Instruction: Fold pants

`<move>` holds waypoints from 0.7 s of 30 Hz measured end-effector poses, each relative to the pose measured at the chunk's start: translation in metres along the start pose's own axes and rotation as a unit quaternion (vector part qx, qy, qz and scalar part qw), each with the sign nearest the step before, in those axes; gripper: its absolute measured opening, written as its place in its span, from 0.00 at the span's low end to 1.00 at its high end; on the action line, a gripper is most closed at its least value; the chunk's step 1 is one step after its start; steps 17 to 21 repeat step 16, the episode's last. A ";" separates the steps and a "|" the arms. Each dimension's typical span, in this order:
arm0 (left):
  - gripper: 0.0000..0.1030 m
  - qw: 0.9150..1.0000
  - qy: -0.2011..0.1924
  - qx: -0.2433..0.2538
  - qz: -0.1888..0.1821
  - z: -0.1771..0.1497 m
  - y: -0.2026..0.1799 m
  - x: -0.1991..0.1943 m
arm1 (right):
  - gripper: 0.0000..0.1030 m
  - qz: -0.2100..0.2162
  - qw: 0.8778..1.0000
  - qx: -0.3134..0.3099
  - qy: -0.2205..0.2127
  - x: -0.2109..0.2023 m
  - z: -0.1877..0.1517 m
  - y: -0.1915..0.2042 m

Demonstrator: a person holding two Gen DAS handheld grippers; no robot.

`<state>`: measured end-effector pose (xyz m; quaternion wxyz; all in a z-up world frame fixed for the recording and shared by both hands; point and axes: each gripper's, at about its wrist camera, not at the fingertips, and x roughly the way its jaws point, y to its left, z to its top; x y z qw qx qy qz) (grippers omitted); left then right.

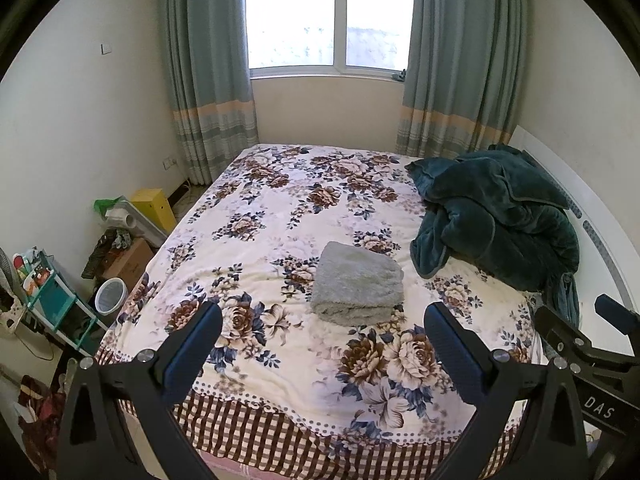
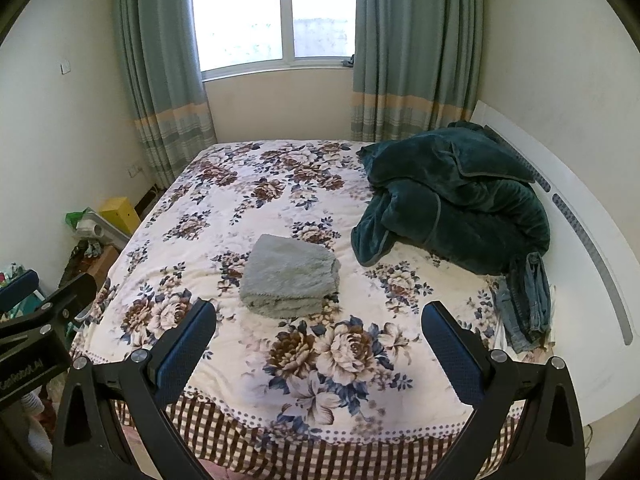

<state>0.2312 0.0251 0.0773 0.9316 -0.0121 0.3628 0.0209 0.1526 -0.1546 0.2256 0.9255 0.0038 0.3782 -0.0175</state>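
Over by the wall left of the bed [image 1: 132,312]: a teal shelf unit [image 1: 52,304], a white round bin [image 1: 111,295], a cardboard box [image 1: 132,262], a yellow box [image 1: 154,206]. All floor clutter, well apart from the work, nothing in the way there.

Left gripper [image 1: 322,340] up above the near edge of the bed, jaws spread wide, nothing between them. Probably parked there because the fold looks done: hanging back, not reaching.

Centre of the bed now: the grey pants [image 1: 356,288], sitting as a neat squared stack, several layers showing at the near edge, flat on the floral cover [image 2: 328,356]. Same stack from the right wrist view [image 2: 290,278], squarely ahead of both tools and touched by neither. Looks finished, or very close; perhaps one pat to square the edges, no more.

Right gripper [image 2: 320,340] alongside, jaws also wide apart and empty, level with its partner at the near edge of the bed.

Further right on the bed: a big dark green blanket [image 2: 452,200], heaped against the white headboard [image 2: 580,216], its hem just beside the stack but apart from it. Below that heap, a bundle of blue denim [image 2: 528,300] at the bed's right edge. Worth minding on any reach to the right; otherwise a clean path straight ahead to the stack.
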 end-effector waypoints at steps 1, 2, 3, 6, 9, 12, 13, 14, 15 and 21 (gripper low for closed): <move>1.00 1.000 0.000 -0.001 0.000 0.000 0.000 -0.001 | 1.00 0.001 1.000 0.001 0.000 -0.001 -0.001 0.001; 1.00 1.000 0.000 -0.001 0.002 -0.001 0.000 -0.002 | 1.00 0.001 1.000 0.000 -0.001 -0.001 -0.001 0.002; 1.00 1.000 -0.001 -0.001 0.003 -0.002 0.000 -0.003 | 1.00 0.001 1.000 0.000 0.000 0.000 -0.001 0.002; 1.00 1.000 -0.005 -0.002 0.006 -0.004 -0.002 -0.007 | 1.00 0.000 1.000 0.000 0.000 -0.001 -0.002 0.001; 1.00 1.000 -0.010 -0.004 0.011 -0.007 -0.003 -0.011 | 1.00 0.000 1.000 0.002 0.001 0.000 -0.004 0.002; 1.00 1.000 -0.015 -0.006 0.016 -0.010 -0.002 -0.014 | 1.00 -0.002 1.000 0.002 0.000 -0.002 -0.007 0.003; 1.00 1.000 -0.016 -0.005 0.017 -0.011 -0.003 -0.014 | 1.00 -0.002 1.000 0.002 0.000 -0.002 -0.007 0.004; 1.00 1.000 -0.016 -0.005 0.019 -0.011 -0.003 -0.014 | 1.00 -0.003 1.000 0.002 -0.001 -0.002 -0.007 0.004; 1.00 1.000 -0.016 -0.005 0.020 -0.013 -0.003 -0.015 | 1.00 -0.003 1.000 0.001 -0.001 -0.002 -0.007 0.004; 1.00 1.000 -0.016 -0.006 0.019 -0.013 -0.004 -0.015 | 1.00 -0.002 1.000 0.002 -0.001 -0.002 -0.007 0.004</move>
